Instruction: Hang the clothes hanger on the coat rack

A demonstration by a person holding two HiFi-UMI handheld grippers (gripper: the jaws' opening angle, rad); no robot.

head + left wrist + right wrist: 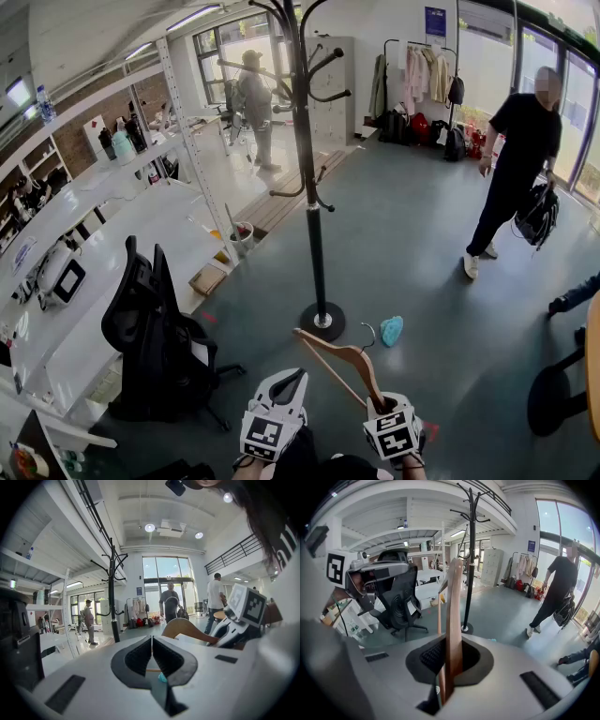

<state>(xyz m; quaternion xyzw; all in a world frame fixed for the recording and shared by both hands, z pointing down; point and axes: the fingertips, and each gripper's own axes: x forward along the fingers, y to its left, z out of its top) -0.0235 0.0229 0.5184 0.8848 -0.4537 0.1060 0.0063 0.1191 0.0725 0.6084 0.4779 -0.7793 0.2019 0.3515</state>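
Note:
A wooden clothes hanger (345, 361) with a metal hook (368, 335) sticks up from my right gripper (386, 405), which is shut on its lower end. In the right gripper view the hanger (453, 620) stands upright between the jaws. The black coat rack (305, 150) rises ahead on a round base (322, 322), with curved pegs at the top; it also shows as the coat rack (471, 550) and the coat rack (112, 592). My left gripper (286, 386) hangs low, left of the hanger, jaws shut and empty, pads (140, 656) pressed together.
A black office chair (155, 337) stands at left beside white desks (141, 234). A teal object (391, 329) lies on the grey floor near the rack base. A person in black (516, 169) stands at right, another person (255, 103) farther back. A garment rail (422, 84) is at the rear.

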